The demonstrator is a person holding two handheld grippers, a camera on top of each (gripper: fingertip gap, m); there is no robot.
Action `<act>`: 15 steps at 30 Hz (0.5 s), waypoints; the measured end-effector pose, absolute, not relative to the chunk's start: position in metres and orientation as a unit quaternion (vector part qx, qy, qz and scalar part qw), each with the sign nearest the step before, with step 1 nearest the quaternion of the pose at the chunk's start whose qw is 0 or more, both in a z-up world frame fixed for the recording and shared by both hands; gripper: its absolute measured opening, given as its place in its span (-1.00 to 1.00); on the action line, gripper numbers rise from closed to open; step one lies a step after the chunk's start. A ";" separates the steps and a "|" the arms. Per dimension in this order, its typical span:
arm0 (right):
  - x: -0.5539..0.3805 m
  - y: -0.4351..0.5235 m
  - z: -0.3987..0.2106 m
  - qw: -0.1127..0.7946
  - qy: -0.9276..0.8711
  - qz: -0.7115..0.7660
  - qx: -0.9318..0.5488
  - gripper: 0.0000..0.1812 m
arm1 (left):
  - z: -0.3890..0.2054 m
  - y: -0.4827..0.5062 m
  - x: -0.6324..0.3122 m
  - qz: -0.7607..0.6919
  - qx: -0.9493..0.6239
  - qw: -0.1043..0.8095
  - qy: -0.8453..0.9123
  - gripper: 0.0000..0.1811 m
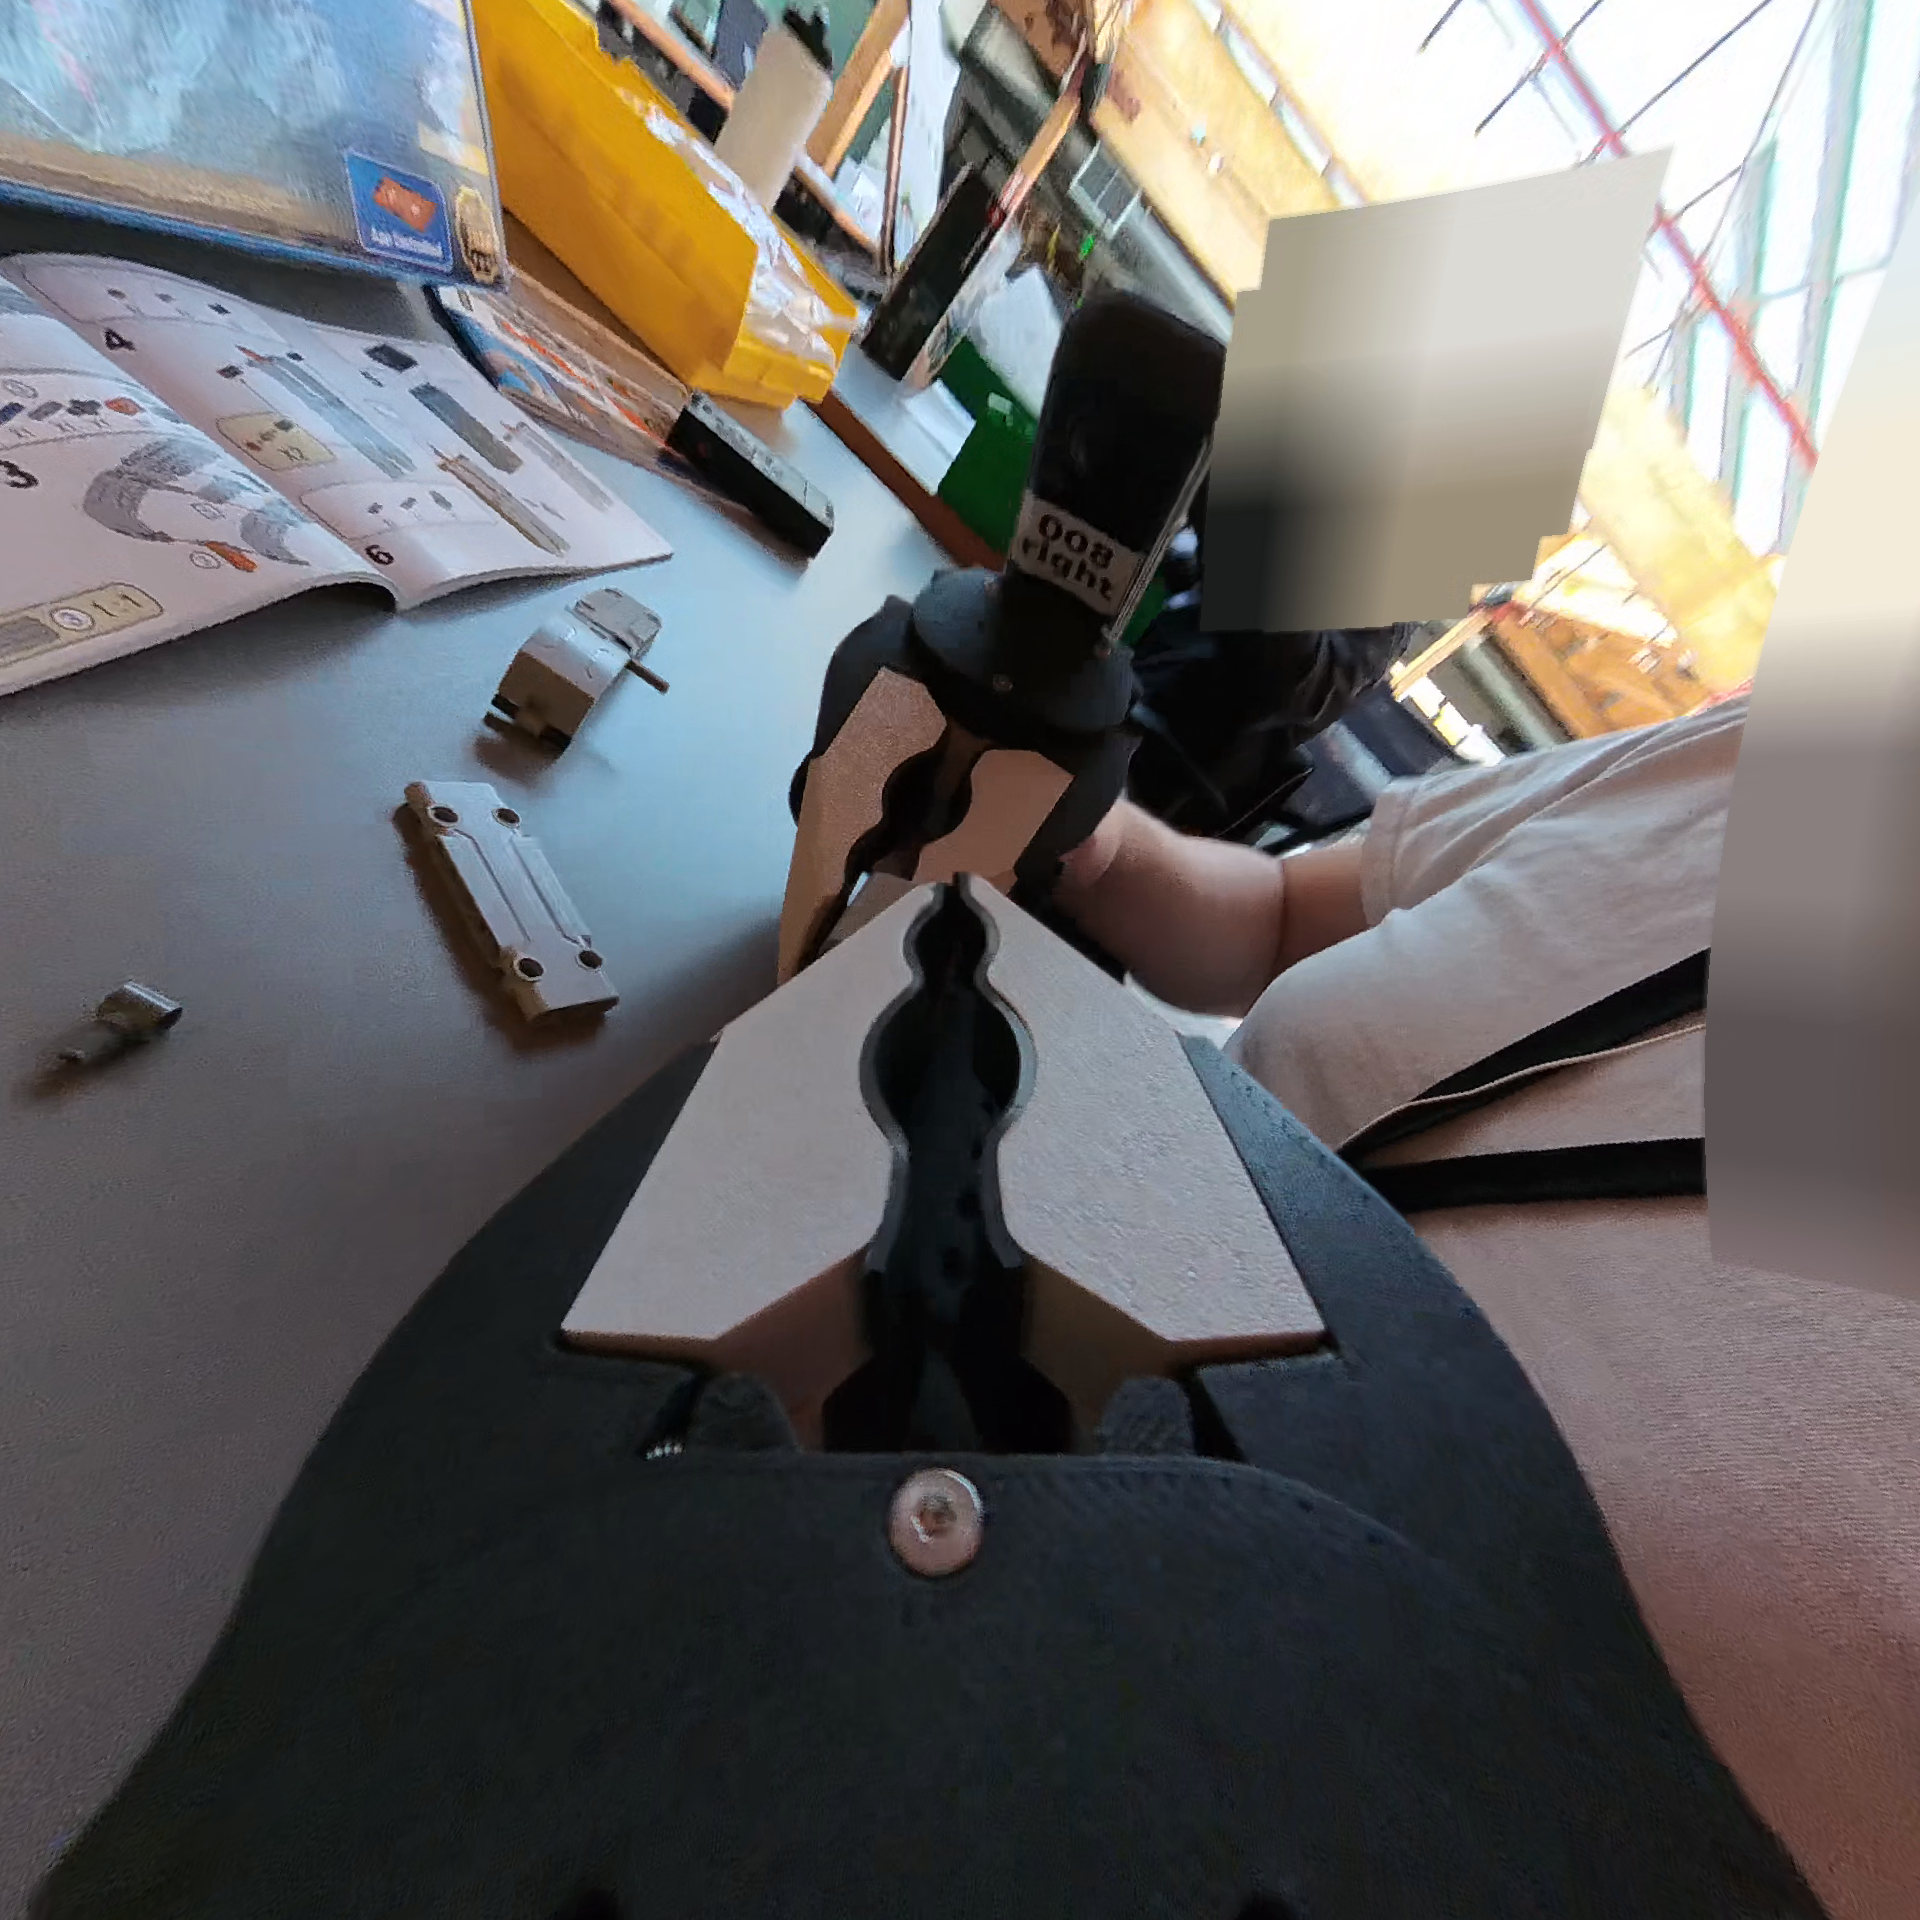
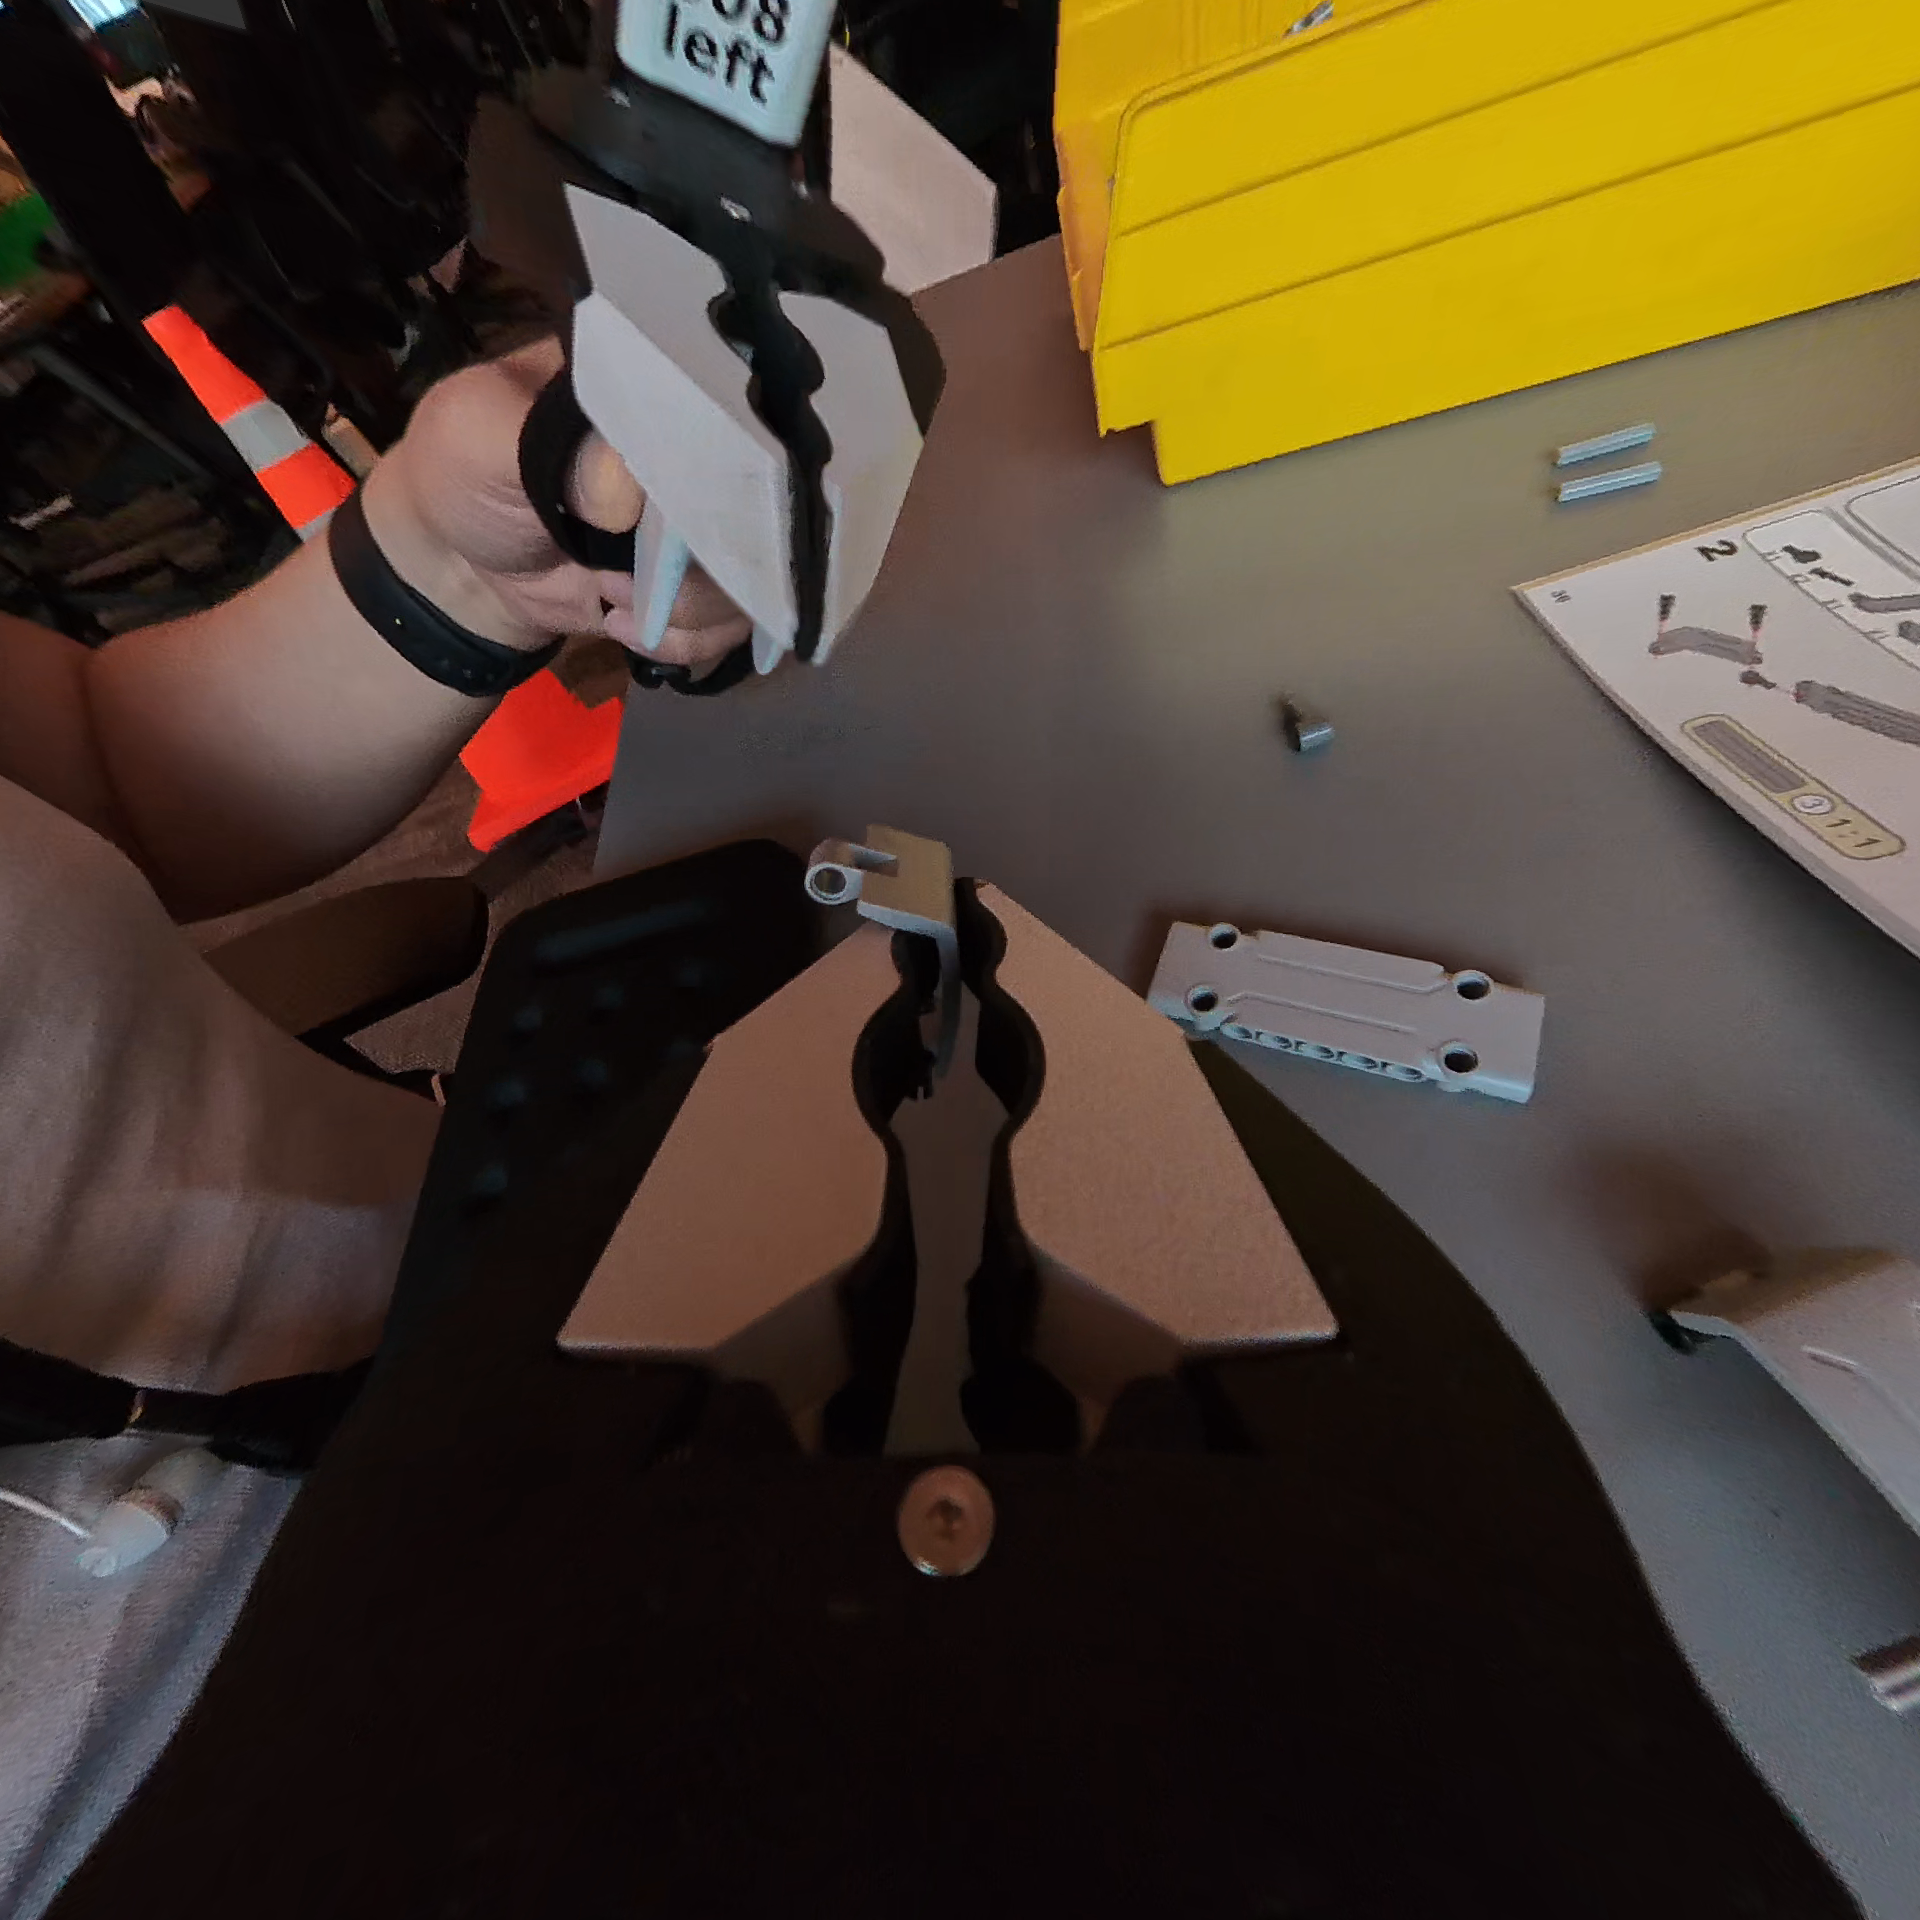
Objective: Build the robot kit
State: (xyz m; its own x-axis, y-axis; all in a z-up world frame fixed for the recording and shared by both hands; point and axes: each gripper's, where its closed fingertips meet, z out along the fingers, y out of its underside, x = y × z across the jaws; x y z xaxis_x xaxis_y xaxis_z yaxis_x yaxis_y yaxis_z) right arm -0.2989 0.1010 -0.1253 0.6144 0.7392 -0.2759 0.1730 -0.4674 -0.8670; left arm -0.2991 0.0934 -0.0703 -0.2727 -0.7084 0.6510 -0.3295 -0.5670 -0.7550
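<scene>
- The right tongs [image 2: 954, 914] are clamping one small light-grey plastic building piece [image 2: 899, 883] with a round eyelet at their tips, just above the near edge of the grey table [image 2: 1299, 644].
- The left tongs [image 1: 958, 894] are pressing together with nothing between them, hovering tip to tip with the right tongs; in the right wrist view they are hanging over the table's left edge.
- One flat light-grey rectangular panel with four corner holes [image 2: 1351, 1008] is lying on the table just right of the right tongs.
- One small dark-grey connector peg [image 2: 1304, 727] is resting farther off; two slim pale-grey bars [image 2: 1608, 462] are lying side by side near one yellow plastic bin [image 2: 1507, 239].
- One open paper instruction booklet [image 2: 1787, 707] is lying at the far right.
- One blocky light-grey assembly [image 1: 577, 670] is sitting near the booklet; one blue cardboard box [image 1: 239, 125] is standing beyond.
</scene>
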 end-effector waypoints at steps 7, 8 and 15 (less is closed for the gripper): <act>-0.293 0.108 -0.135 0.425 -0.297 0.273 -0.810 -0.99 | -0.081 0.105 -0.291 -0.682 -0.597 0.140 0.398 -1.00; -0.285 0.112 -0.136 0.431 -0.294 0.249 -0.816 -0.98 | -0.086 0.104 -0.291 -0.669 -0.607 0.139 0.406 -1.00; -0.232 0.125 -0.143 0.447 -0.230 0.167 -0.848 -0.99 | -0.104 0.097 -0.293 -0.581 -0.649 0.179 0.458 -1.00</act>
